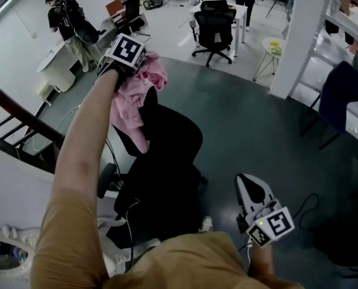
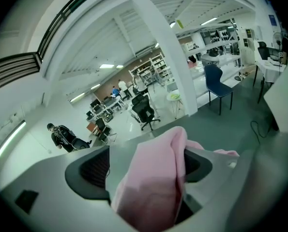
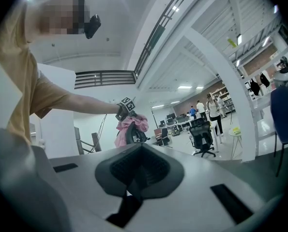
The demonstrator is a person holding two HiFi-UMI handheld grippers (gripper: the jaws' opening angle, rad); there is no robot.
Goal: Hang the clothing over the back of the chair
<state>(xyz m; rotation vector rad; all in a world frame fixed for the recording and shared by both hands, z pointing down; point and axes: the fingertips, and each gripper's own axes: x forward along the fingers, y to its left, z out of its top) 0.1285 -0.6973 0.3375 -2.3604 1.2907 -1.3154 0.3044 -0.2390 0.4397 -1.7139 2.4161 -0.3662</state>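
Observation:
The pink clothing (image 1: 133, 98) lies bunched over the top of the black office chair's back (image 1: 166, 155) and hangs down its left side. My left gripper (image 1: 144, 70) is at the top of that bundle, arm stretched out. In the left gripper view its jaws stand wide apart, and the pink cloth (image 2: 153, 182) lies loosely between them, with a clear gap to the left pad (image 2: 88, 170). My right gripper (image 1: 248, 182) hovers low to the right of the chair, shut and empty (image 3: 140, 166). It looks toward the clothing (image 3: 129, 127).
A second black office chair (image 1: 215, 29) stands farther back, with a blue chair (image 1: 338, 98) and a white column (image 1: 302, 35) at the right. A white desk (image 1: 10, 179) is at my left. A person (image 1: 67, 23) stands far left. A cable (image 1: 305, 206) lies on the dark floor.

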